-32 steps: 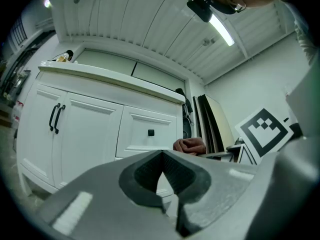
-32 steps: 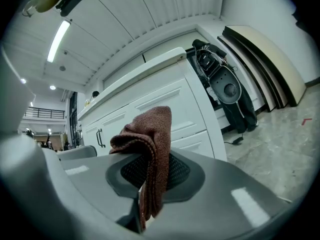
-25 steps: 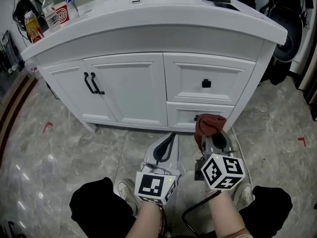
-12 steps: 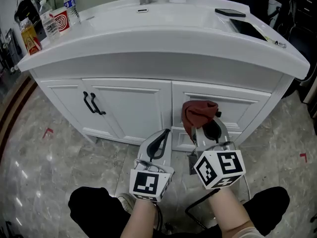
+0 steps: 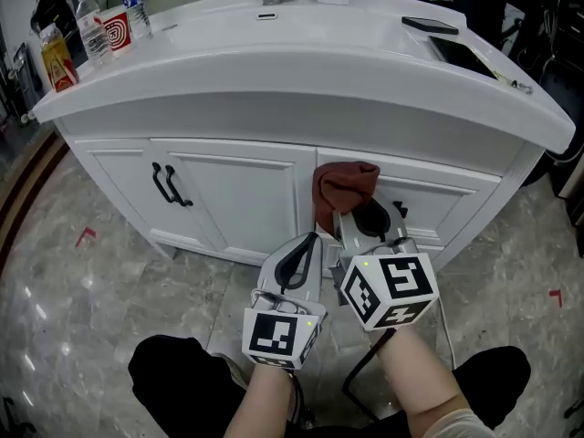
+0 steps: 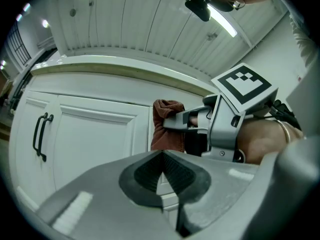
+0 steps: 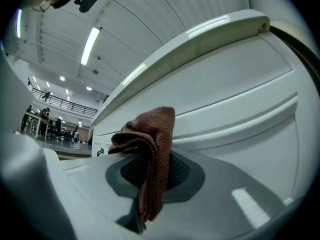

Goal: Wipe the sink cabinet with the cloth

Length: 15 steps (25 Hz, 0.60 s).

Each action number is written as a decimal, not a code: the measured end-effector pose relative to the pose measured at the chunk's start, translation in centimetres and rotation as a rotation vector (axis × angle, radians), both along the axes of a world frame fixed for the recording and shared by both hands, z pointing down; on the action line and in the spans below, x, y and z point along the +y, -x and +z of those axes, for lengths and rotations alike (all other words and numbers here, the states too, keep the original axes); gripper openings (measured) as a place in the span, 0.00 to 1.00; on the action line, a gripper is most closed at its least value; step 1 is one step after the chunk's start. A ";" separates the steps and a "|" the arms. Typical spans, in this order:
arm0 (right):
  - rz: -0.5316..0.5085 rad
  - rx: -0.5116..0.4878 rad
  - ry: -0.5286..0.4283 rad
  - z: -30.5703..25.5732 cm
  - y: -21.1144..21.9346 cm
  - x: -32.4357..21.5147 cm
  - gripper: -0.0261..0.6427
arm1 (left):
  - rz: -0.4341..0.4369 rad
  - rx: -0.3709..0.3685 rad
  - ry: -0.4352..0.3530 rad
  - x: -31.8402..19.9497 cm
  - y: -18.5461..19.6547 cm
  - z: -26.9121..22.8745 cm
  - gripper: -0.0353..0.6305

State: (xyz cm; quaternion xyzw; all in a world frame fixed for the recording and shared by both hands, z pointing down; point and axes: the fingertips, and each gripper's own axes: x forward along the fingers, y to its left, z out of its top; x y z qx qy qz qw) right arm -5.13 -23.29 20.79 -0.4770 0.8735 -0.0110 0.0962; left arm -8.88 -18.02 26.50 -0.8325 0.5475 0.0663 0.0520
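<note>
Right gripper (image 5: 358,215) clamped on cloth (image 5: 345,182). Cloth bunched at jaw tips, against cabinet (image 5: 456,201) upper drawer front, just under counter (image 5: 301,62) edge. Left gripper (image 5: 307,245) jaws together, empty, idle beside right. Wiping under way, probably early: doors (image 5: 242,199) and lower drawer likely left.

Left tongs (image 5: 310,245) closed — empty, right tongs (image 5: 358,217) clamped

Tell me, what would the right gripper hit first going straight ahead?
Probably the cabinet's upper drawer front. The right gripper is shut on the brown cloth, so the cloth would touch that panel first. Remaining gap is unclear.
</note>
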 end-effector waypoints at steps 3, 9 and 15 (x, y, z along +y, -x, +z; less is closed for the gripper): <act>0.024 0.017 0.000 0.1 -1.5 -0.1 0.16 | 0.020 -0.014 -0.015 0.2 -1.1 -0.3 0.05; 0.089 0.052 -0.008 0.1 -5.5 0.1 0.16 | 0.055 -0.044 -0.003 0.5 -3.3 -0.4 0.05; 0.126 0.043 0.010 0.3 -9.3 0.2 0.16 | 0.082 -0.065 0.000 -0.1 -5.8 0.8 0.05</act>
